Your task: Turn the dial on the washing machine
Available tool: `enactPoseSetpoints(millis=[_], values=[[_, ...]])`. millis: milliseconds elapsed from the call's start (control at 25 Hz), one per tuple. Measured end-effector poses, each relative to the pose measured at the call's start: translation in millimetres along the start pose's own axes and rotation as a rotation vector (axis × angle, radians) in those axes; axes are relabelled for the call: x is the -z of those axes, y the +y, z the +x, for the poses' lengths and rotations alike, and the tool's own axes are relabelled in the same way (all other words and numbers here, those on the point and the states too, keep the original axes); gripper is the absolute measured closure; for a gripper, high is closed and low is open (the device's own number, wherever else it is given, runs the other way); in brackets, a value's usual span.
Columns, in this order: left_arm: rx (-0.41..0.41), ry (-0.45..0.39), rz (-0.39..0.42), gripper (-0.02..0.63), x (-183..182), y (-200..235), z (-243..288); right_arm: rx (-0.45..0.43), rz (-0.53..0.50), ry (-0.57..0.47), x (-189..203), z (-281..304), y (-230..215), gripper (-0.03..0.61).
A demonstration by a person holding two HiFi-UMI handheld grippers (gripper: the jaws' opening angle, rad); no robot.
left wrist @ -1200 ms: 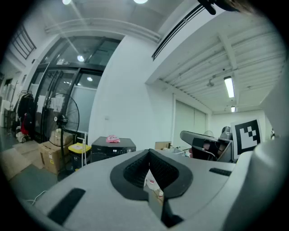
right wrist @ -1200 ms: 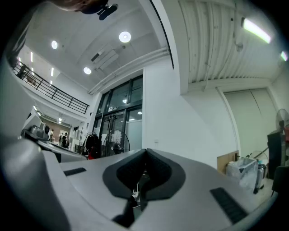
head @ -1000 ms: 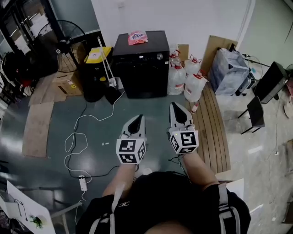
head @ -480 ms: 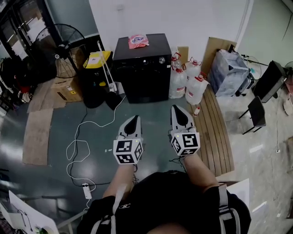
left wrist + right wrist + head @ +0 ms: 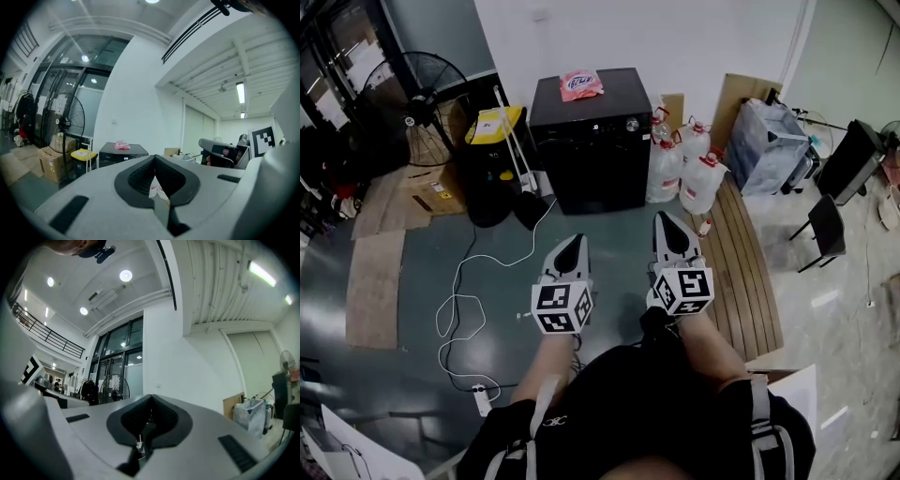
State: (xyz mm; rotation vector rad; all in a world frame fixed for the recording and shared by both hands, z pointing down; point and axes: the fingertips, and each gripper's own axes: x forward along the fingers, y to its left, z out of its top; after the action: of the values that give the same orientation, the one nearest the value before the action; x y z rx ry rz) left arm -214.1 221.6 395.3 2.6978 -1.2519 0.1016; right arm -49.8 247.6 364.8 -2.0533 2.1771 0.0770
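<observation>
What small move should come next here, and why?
Probably bring the right gripper forward toward the dial at the upper right of the washing machine. It is far short of it, with floor between, and its fingers are together, holding nothing.

The head view looks steeply down from above the person (image 5: pixel 628 412), the washing machine (image 5: pixel 589 141) well ahead. Both gripper views face roughly level toward the white wall (image 5: pixel 675 37); the left one also shows the washing machine.

left tool (image 5: pixel 577 241) and right tool (image 5: pixel 662 218) carried forward, nearer washing machine (image 5: pixel 591 150)
</observation>
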Motion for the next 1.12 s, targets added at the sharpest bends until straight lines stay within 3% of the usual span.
enactPoseSetpoints(millis=[320,1120], values=[[-0.027,0.005,0.024,0.611,-1,27,64,-0.012,0.020,-0.014,21,66,-32,0.571],[-0.129,0.042,0.035,0.611,-44,75,352,-0.112,0.074,0.051,68,326,-195,0.571]])
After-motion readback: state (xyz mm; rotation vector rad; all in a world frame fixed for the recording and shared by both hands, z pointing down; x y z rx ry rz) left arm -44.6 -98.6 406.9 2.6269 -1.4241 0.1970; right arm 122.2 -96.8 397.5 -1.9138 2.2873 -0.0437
